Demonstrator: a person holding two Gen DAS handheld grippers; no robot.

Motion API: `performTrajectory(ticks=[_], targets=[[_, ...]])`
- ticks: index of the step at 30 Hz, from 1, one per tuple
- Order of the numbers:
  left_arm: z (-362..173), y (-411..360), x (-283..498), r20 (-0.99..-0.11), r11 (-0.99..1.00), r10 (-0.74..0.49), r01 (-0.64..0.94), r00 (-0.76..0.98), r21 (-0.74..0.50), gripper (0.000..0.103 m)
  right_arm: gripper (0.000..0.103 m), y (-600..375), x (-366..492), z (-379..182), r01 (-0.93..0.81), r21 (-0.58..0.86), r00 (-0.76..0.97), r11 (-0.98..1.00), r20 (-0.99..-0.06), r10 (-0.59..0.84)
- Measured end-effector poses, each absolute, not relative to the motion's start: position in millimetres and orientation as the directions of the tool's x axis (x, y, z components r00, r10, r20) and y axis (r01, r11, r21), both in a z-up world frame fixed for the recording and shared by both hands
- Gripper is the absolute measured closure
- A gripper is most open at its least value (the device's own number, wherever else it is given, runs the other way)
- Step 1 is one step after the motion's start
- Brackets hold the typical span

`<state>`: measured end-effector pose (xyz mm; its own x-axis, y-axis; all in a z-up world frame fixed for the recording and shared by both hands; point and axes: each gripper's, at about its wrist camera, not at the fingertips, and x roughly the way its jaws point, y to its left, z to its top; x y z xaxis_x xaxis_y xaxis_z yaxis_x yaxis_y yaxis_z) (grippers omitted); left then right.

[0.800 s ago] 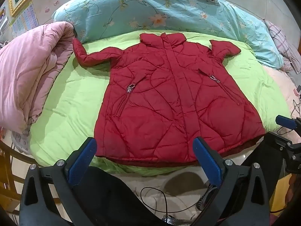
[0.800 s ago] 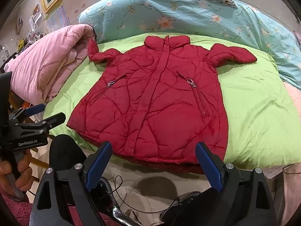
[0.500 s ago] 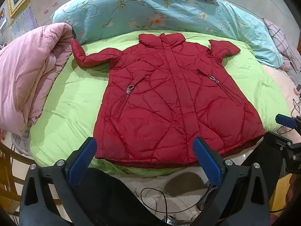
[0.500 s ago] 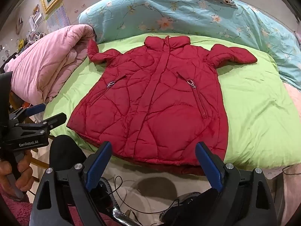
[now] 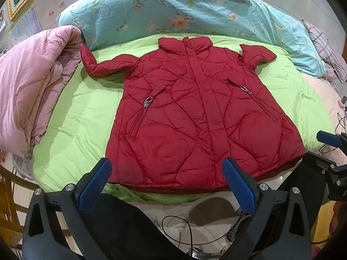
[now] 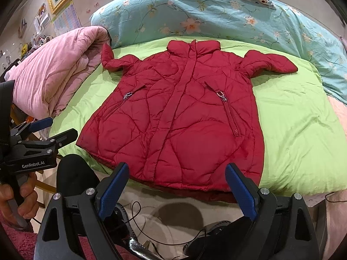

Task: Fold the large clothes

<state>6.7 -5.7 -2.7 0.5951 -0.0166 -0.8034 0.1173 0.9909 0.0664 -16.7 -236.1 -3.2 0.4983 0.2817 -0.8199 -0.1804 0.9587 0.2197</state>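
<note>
A bed fills the room, its near edge above a floor strewn with dark cables [image 5: 186,234]. Nearest, the left gripper [image 5: 167,186] and the right gripper [image 6: 176,190] hang short of the mattress, jaws spread wide with nothing between them (blue pads facing inward). Just beyond, a red quilted jacket [image 5: 195,117] lies flat, front up, on the green sheet [image 5: 82,117], hem at the bed's edge. A pink quilt [image 5: 30,86] bunches to its left; a floral blue duvet [image 5: 195,13] lies farthest.
</note>
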Motion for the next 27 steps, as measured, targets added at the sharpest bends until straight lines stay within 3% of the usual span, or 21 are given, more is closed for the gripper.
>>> performTrajectory(ticks=[8,12,27], targets=[[-4.4,-8.8,7.1,-0.791,0.989,-0.012,0.122,0.612,0.079,0.001,0.012,-235.2,-16.4,-3.5,-0.179,0.220,0.496,0.959,-0.821,0.281],[-4.6,-8.1,7.1,-0.807,0.992,-0.054,0.126,0.588,0.026,0.001,0.012,-235.0,-15.3,-4.5,-0.178,0.224,0.492,0.958,-0.823,0.284],[-5.8,-9.6,8.7,-0.804,0.989,-0.016,0.127,0.594,0.074,0.001,0.012,-236.6,-11.2,-7.6,-0.177,0.228,0.487,0.957,-0.825,0.287]])
